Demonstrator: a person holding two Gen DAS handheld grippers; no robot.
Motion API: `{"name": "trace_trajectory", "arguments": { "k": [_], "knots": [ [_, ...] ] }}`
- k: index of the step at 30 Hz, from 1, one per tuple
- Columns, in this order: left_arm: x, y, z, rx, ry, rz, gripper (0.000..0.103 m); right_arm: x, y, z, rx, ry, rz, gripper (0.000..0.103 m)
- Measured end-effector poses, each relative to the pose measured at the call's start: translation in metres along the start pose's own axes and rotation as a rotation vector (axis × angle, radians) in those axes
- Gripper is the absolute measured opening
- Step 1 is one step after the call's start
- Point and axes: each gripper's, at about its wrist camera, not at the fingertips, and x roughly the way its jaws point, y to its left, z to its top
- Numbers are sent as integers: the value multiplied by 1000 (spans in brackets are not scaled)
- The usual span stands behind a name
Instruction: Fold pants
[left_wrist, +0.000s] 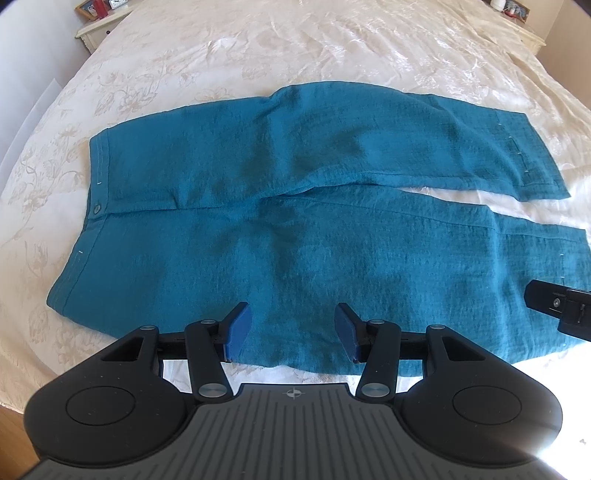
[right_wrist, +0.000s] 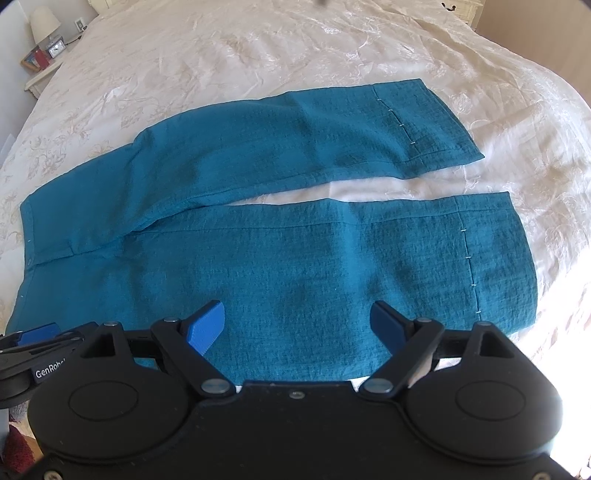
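Observation:
Teal pants (left_wrist: 295, 221) lie flat on the bed, waistband to the left, both legs running right with a narrow gap between them; they also show in the right wrist view (right_wrist: 295, 266). My left gripper (left_wrist: 291, 328) is open and empty above the near leg's upper part, close to the near edge. My right gripper (right_wrist: 297, 325) is open and empty above the near leg, nearer the hem (right_wrist: 495, 258). The right gripper's tip shows at the right edge of the left wrist view (left_wrist: 557, 306); the left gripper shows at the lower left of the right wrist view (right_wrist: 37, 343).
The bed has a cream floral bedspread (left_wrist: 258, 55). A nightstand (left_wrist: 99, 29) with a clock and frames stands at the far left; it shows with a lamp in the right wrist view (right_wrist: 44, 26). Another nightstand (left_wrist: 524, 22) stands far right. The bed's near edge lies just under the grippers.

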Motion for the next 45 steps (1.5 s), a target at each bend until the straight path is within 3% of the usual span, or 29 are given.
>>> {"name": "trace_trajectory", "arguments": {
  "k": [22,25,36,39,42,45],
  "knots": [
    [18,-7,8,61,37,0,49,12,-1,14,14,2,1,84],
    [23,-11,15,67,37,1,42,12,-9,23,23,-34,3,81],
    [47,-44,57,-5,23,41,41,29,-60,103,-54,-315,-39,81],
    [57,-57,65,-31,22,64,41,59,-80,141,-94,-256,-17,78],
    [70,-67,75,-69,32,88,41,102,-98,177,-136,-173,23,69],
    [80,-75,84,-101,34,120,40,140,-110,209,-185,-124,73,68]
  ]
}}
